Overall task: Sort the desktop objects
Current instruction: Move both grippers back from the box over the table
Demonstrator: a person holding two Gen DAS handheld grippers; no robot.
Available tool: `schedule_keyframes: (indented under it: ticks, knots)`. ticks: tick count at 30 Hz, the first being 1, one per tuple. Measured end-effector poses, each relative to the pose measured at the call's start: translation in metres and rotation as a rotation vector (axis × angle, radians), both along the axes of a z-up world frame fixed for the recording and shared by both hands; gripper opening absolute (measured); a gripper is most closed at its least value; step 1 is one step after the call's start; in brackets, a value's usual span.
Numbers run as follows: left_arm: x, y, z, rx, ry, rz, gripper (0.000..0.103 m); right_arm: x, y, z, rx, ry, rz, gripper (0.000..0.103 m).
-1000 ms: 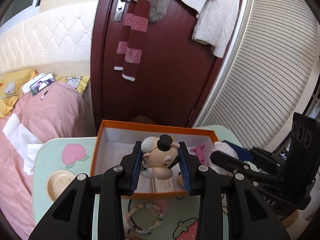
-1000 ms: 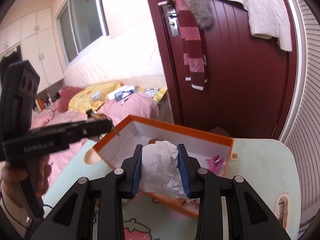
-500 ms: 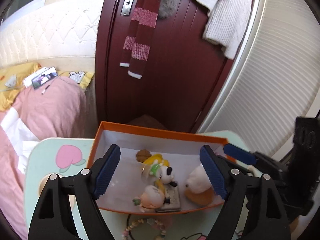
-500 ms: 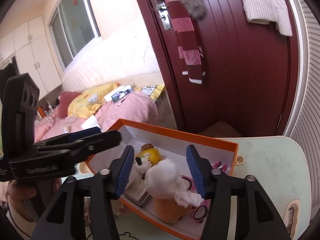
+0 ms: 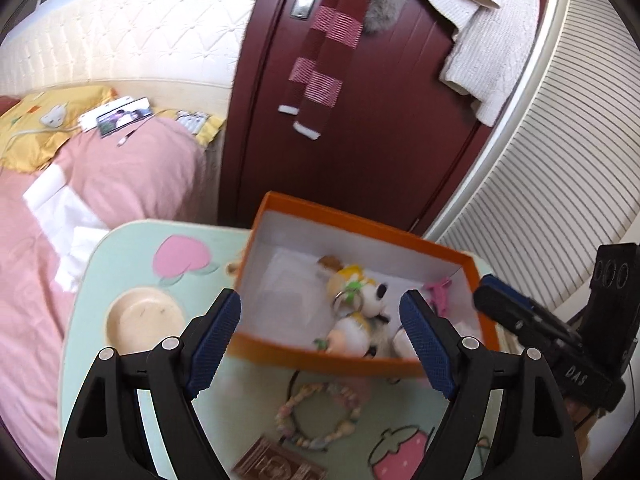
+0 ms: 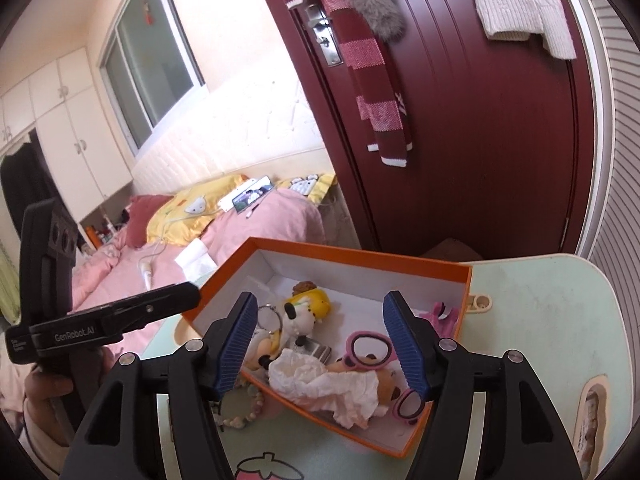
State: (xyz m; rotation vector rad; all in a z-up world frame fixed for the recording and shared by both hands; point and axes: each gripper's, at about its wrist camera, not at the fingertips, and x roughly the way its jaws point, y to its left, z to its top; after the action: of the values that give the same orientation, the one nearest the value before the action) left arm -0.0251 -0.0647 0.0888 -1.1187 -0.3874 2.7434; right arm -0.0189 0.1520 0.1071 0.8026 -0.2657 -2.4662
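Blue-padded jaws of the left gripper point(image 5: 320, 336) stand wide, nothing between the pads. Jaws of the right gripper point(image 6: 320, 344) are opening, empty. Beyond both sits the orange box point(image 6: 466, 280), white inside, holding a dog figure point(image 6: 304, 312), crumpled white tissue point(image 6: 332, 384) and, possibly, pink sunglasses point(image 6: 368, 346). Nearer the left jaws lies a bead bracelet point(image 5: 320, 416).

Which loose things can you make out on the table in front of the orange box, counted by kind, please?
Bead bracelet: 1
Brown embossed block: 1
Total: 2
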Motion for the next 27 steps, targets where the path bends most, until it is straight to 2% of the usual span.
schedule_keyframes:
  ticks: [7, 10, 14, 17, 20, 27]
  knots:
    - [0.041, -0.008, -0.031, -0.093, -0.121, 0.046, 0.082, 0.025, -0.016, -0.009, 0.095, 0.003, 0.070, 0.067]
    - [0.056, -0.005, -0.046, -0.113, -0.162, 0.054, 0.082, 0.045, -0.033, -0.019, 0.179, 0.006, 0.095, 0.075]
    - [0.072, -0.001, -0.058, -0.079, -0.180, 0.074, 0.082, 0.073, -0.052, -0.025, 0.327, 0.104, 0.083, 0.081]
    - [0.074, 0.007, -0.062, -0.118, -0.179, 0.084, 0.082, 0.087, -0.060, -0.026, 0.343, 0.135, 0.128, 0.081]
    - [0.074, 0.014, -0.065, -0.159, -0.181, 0.083, 0.082, 0.090, -0.065, -0.037, 0.316, 0.085, 0.158, 0.081]
    - [0.063, 0.013, -0.068, -0.107, -0.181, 0.110, 0.082, 0.073, -0.056, -0.068, 0.256, -0.095, 0.137, 0.082]
